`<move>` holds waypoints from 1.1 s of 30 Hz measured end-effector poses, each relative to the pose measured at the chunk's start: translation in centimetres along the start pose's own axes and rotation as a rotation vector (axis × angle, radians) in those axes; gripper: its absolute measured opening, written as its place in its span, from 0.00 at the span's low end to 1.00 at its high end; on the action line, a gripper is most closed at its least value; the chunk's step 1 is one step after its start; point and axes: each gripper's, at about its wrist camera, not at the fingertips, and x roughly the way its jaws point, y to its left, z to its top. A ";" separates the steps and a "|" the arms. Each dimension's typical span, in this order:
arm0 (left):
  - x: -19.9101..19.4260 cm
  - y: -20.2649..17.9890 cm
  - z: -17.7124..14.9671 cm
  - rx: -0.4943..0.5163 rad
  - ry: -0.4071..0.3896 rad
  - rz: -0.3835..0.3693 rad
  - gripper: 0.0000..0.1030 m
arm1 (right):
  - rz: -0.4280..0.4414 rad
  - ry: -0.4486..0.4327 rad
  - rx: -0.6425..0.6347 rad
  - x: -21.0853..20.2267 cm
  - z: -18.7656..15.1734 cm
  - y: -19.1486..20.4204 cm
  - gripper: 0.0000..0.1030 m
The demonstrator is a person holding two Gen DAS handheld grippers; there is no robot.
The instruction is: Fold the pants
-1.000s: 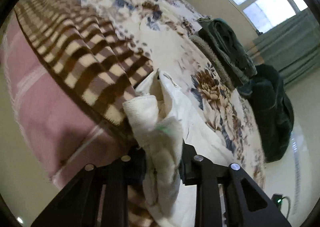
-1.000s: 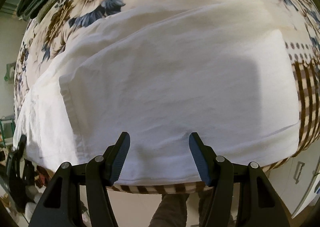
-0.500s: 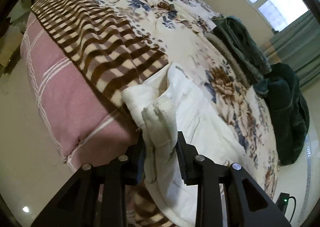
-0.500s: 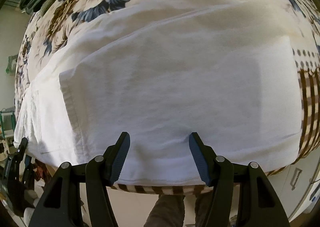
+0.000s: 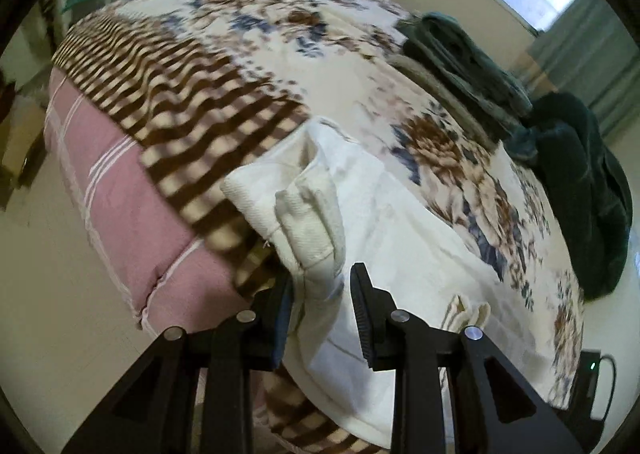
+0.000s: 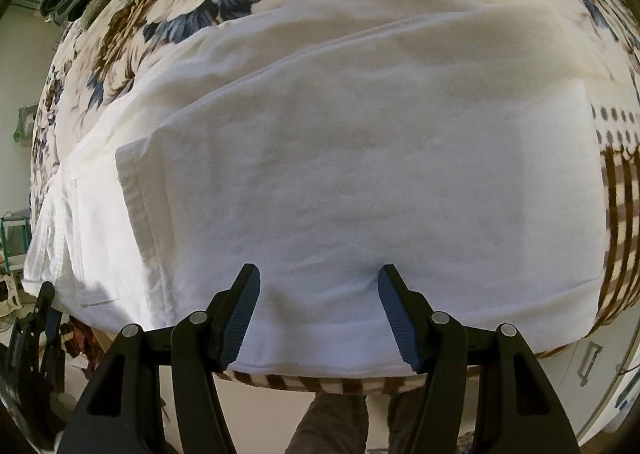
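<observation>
White pants lie folded on the bed, reaching its near edge. In the left wrist view the pants stretch away to the right, with a bunched end standing up between the fingers. My left gripper has its jaws slightly apart around that bunch, loosely touching it. My right gripper is open above the pants' near edge, holding nothing. The left gripper also shows at the far left of the right wrist view.
The bed has a floral blanket with a brown striped border over a pink mattress. Dark green clothes are piled at the far side. A black charger lies on the floor. A person's legs stand below.
My left gripper has pulled back from the bed edge and its jaws have opened a little around the bunched fabric. The right gripper has stayed open over the pants.
</observation>
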 end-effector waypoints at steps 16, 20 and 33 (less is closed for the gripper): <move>7.3 8.8 1.8 -0.448 0.101 -0.250 0.26 | 0.051 0.007 0.013 -0.2 0.5 -0.9 0.62; 4.9 6.1 1.9 -0.311 0.016 -0.204 0.17 | 0.050 -0.005 0.020 -0.7 0.4 -1.4 0.62; -9.2 -15.6 1.0 0.368 -0.108 -0.435 0.09 | 0.090 -0.098 0.210 -6.3 -1.2 -9.1 0.62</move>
